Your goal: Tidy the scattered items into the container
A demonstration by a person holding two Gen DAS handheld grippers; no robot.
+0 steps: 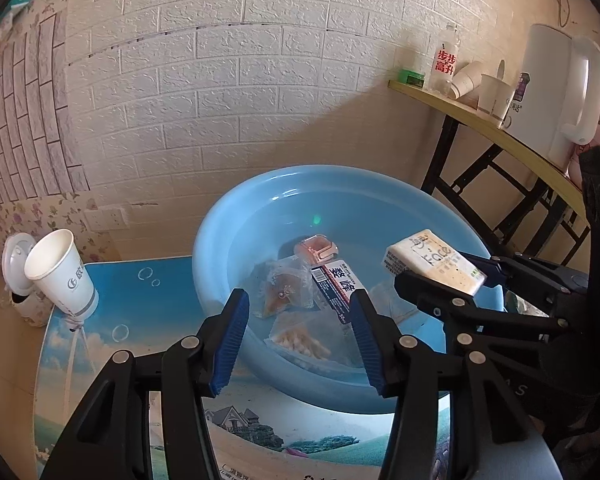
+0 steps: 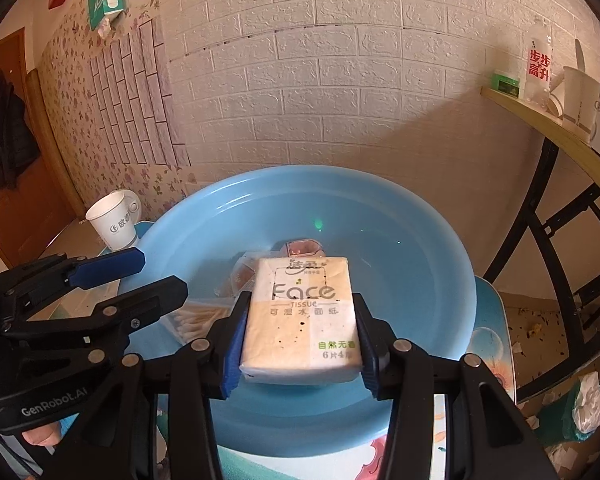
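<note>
1. Left wrist view: blue-padded left tongs (image 1: 300, 340) sit nearest the lens, spread wide with nothing between the pads, hanging over the near rim of the blue basin (image 1: 220, 216).
2. Same view: inside the basin lie a dark box with Chinese print (image 1: 334, 288), a clear-wrapped orange snack (image 1: 284, 290), a pink-and-clear small case (image 1: 316, 248) toward the far side, and a clear packet of cotton swabs (image 1: 300, 340) toward the near side.
3. Same view: right tongs (image 1: 440, 276) reach in from the right of the basin, clamped on a Face tissue pack (image 1: 434, 260) held above the basin's right part.
4. Same view: the basin stands on a counter (image 1: 140, 312) with a sky-print top; a paper cup (image 1: 60, 272) stands left of the basin at the counter's far-left edge.
5. Same view: right of the basin, a side table (image 1: 500, 136) carries a white kettle (image 1: 556, 92), paper cups and a clear bottle (image 1: 446, 60).
6. Right wrist view: right tongs (image 2: 300, 344) grip the tissue pack (image 2: 300, 316) by its two long sides, the pack lying flat above the basin (image 2: 420, 240).
7. Same view: beyond the pack, the pink case (image 2: 302, 248) and snack wrapper (image 2: 242, 272) rest in the basin; the cotton swabs (image 2: 196, 320) lie at its left.
8. Same view: left tongs (image 2: 140, 276) stand open and empty over the basin's left rim; the paper cup (image 2: 114, 222) stands beyond them.
</note>
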